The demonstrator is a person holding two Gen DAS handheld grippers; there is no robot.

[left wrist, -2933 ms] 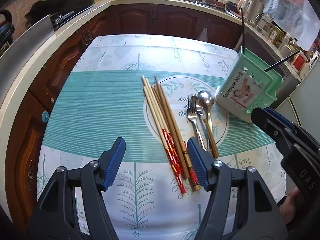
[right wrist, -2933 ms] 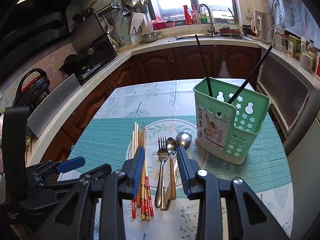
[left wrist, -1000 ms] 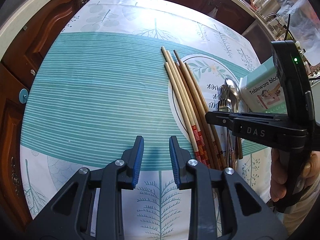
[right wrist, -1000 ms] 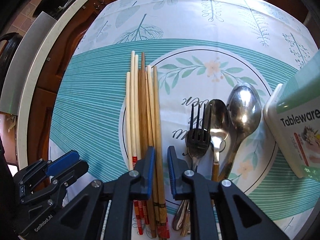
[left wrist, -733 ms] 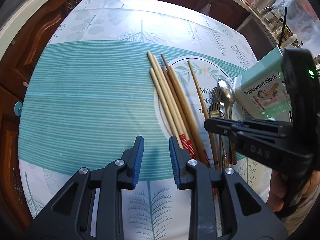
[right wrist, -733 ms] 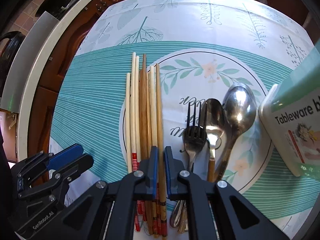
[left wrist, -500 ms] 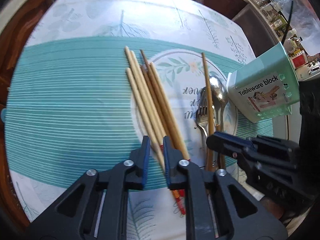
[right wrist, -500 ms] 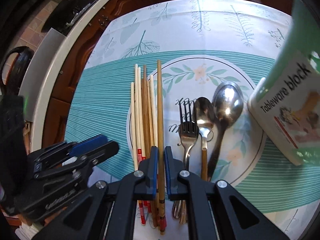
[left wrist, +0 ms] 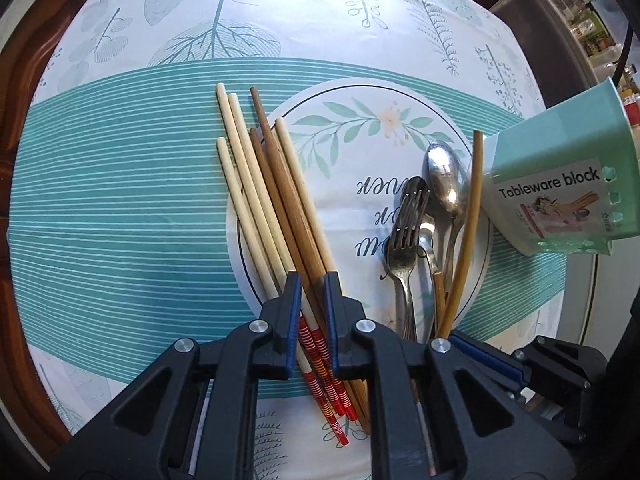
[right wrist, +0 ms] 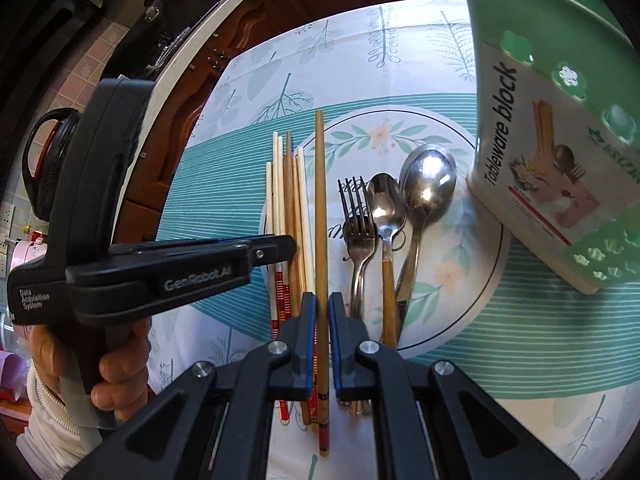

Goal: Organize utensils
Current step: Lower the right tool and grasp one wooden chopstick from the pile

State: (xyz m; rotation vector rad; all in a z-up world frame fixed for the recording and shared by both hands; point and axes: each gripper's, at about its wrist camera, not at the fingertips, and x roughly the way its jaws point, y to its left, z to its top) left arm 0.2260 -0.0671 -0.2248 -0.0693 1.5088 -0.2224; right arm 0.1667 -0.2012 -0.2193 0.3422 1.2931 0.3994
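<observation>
Several pale and brown chopsticks [left wrist: 264, 192] [right wrist: 288, 200] lie in a bundle on the tablecloth. My left gripper [left wrist: 312, 294] [right wrist: 280, 249] points down over their red-striped ends and is shut on a few of them, which still rest on the cloth. My right gripper [right wrist: 319, 314] [left wrist: 446, 336] is shut on a single brown chopstick [right wrist: 319, 200] [left wrist: 468, 220], raised above the fork [right wrist: 360, 232] [left wrist: 404, 240] and the two spoons [right wrist: 428, 176] [left wrist: 444, 176]. The green tableware holder [right wrist: 540, 160] [left wrist: 560, 200] stands at the right, close to the held chopstick's tip.
The flowered tablecloth [left wrist: 120, 200] covers a small table with wooden cabinets [right wrist: 280, 12] behind it. A dark kettle [right wrist: 44, 160] sits at the far left. A person's hand [right wrist: 116, 360] grips the left tool. A black stick [left wrist: 624, 52] stands in the holder.
My left gripper moved right onto the chopstick bundle and shut on it. My right gripper shut on one brown chopstick and raised it, swinging it towards the spoons and the holder.
</observation>
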